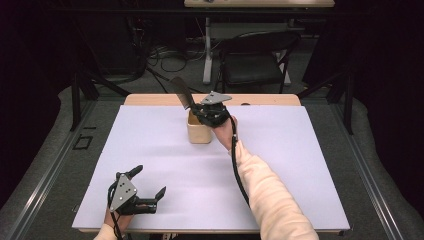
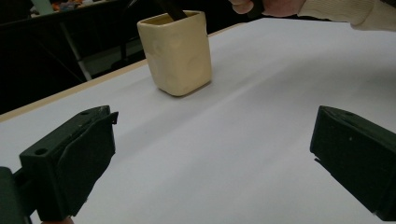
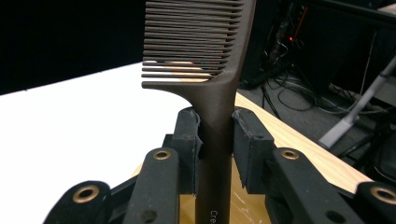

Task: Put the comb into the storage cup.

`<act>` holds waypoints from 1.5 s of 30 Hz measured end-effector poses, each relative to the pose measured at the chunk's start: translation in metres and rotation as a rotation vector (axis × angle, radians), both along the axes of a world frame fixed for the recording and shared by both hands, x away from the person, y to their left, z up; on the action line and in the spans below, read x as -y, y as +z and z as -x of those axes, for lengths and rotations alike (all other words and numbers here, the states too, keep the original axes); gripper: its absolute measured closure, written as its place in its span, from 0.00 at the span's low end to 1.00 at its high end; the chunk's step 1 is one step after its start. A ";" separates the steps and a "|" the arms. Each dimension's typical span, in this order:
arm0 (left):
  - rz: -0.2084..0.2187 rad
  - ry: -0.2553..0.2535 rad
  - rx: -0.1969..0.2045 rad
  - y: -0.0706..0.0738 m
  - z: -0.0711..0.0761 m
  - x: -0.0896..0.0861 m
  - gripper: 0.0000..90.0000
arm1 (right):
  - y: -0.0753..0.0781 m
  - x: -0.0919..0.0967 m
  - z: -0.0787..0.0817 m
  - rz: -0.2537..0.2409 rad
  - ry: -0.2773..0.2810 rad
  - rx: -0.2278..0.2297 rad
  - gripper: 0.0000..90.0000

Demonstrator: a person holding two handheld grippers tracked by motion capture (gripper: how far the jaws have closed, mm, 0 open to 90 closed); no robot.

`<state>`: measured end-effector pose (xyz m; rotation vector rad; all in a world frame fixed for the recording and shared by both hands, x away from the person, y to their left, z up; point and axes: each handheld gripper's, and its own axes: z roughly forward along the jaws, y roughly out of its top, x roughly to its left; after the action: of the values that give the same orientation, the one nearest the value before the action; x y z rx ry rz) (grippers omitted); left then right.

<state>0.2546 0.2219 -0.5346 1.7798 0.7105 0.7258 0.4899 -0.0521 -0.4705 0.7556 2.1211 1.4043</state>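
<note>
Dark brown plastic comb being held upright over square cream cup, near worktop's far edge, handle end entering cup mouth. Judged light, stiff, smooth and slippery; teeth fragile, so handle below teeth best pinched. Right gripper jaws being clamped on handle. Left gripper jaws being held wide apart, nothing between, near worktop's near left corner.

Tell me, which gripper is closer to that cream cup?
The right. The right gripper sits over the cream cup, shut on a dark comb. The left gripper lies open far off at the table's near left.
</note>
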 end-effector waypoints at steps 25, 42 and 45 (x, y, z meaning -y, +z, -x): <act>-0.003 -0.001 -0.001 0.000 0.000 0.000 0.00 | -0.007 -0.008 -0.001 0.094 0.014 -0.058 0.80; -0.003 -0.001 -0.001 0.000 0.000 0.000 0.00 | -0.009 -0.011 0.001 0.139 -0.008 -0.059 0.69; -0.004 -0.001 -0.001 0.000 0.000 0.000 0.00 | -0.006 -0.009 0.003 0.131 -0.018 -0.067 0.56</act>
<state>0.2546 0.2218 -0.5345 1.7841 0.7093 0.7260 0.4869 -0.0436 -0.4768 0.7780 2.2269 1.2324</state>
